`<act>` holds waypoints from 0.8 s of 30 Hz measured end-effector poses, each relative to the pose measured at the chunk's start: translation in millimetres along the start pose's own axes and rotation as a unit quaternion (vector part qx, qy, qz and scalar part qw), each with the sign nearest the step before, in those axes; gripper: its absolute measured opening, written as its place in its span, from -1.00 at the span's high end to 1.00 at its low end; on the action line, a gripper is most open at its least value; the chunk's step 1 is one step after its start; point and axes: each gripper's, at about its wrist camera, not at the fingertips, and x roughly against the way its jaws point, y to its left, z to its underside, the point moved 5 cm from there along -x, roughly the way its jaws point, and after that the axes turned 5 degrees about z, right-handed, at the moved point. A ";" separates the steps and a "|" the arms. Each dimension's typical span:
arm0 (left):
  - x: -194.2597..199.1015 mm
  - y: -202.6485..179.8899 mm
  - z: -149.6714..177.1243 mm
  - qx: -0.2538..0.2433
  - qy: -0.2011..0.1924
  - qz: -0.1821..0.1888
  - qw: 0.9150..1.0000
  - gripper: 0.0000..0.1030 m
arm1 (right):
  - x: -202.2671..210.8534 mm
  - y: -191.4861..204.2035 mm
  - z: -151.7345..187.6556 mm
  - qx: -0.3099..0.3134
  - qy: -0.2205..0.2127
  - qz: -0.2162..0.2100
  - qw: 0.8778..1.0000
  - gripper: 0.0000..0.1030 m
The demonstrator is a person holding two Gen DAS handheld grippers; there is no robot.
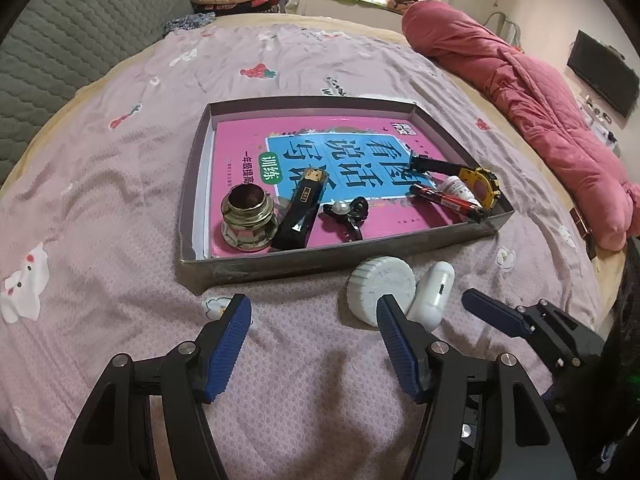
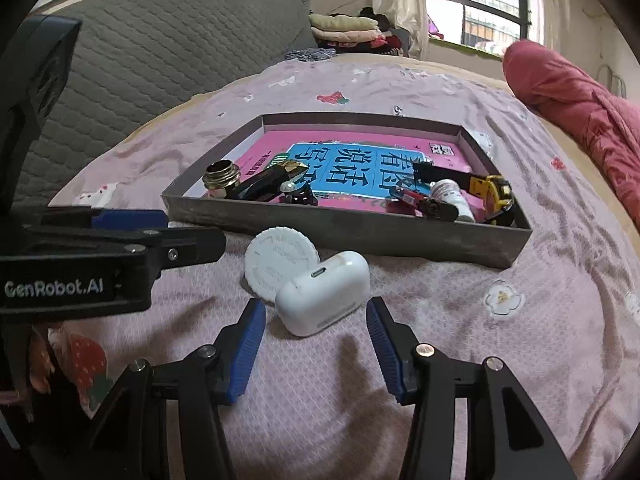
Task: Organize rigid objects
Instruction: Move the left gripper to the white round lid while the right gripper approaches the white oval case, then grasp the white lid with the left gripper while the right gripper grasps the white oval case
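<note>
A grey cardboard tray [image 1: 256,269] [image 2: 360,232] lies on the bed with a pink book in it. On the book rest a brass fitting [image 1: 248,216], a black tube [image 1: 302,208], a black pearl clip [image 1: 346,212], a red-black lighter [image 1: 444,199], a small white bottle [image 1: 460,186] and a yellow tape measure [image 1: 482,186]. In front of the tray lie a white round lid [image 1: 380,286] [image 2: 280,262] and a white earbud case [image 1: 434,294] [image 2: 322,298]. My left gripper [image 1: 314,308] is open over bare sheet left of the lid. My right gripper [image 2: 316,314] is open, its tips flanking the case's near end.
A pink patterned sheet [image 1: 100,208] covers the bed. A grey quilted headboard [image 2: 152,52] rises at the left, a rolled red quilt [image 1: 532,108] lies along the right, and folded clothes [image 2: 348,28] are stacked by the window.
</note>
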 end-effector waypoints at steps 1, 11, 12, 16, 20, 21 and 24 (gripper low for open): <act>-1.0 0.4 -0.2 0.000 0.001 0.000 1.000 -0.30 | -3.0 -0.3 -0.4 -0.009 0.002 -0.002 1.000 -0.01; -13.8 -3.6 -2.2 0.000 0.010 0.002 1.000 -0.30 | -24.1 -11.0 0.8 -0.083 0.012 0.003 0.996 -0.06; -15.0 -4.3 -2.5 -0.002 0.010 0.002 1.000 -0.30 | -24.9 -13.2 1.7 -0.089 0.013 0.003 0.996 -0.09; -22.9 -7.5 -3.3 -0.010 0.017 0.002 1.000 -0.30 | -20.2 -21.7 3.1 -0.103 0.017 0.003 0.995 -0.09; -30.5 -11.1 -3.9 -0.015 0.023 0.009 1.000 -0.30 | -17.8 -39.5 9.3 -0.133 0.030 0.003 0.991 -0.09; -33.4 -11.9 -4.0 -0.016 0.025 0.012 0.999 -0.30 | -17.4 -45.7 10.6 -0.145 0.032 -0.001 0.989 -0.09; -40.3 -13.7 -4.7 -0.011 0.032 0.031 0.999 -0.30 | -16.9 -53.2 12.9 -0.166 0.033 -0.021 0.985 -0.07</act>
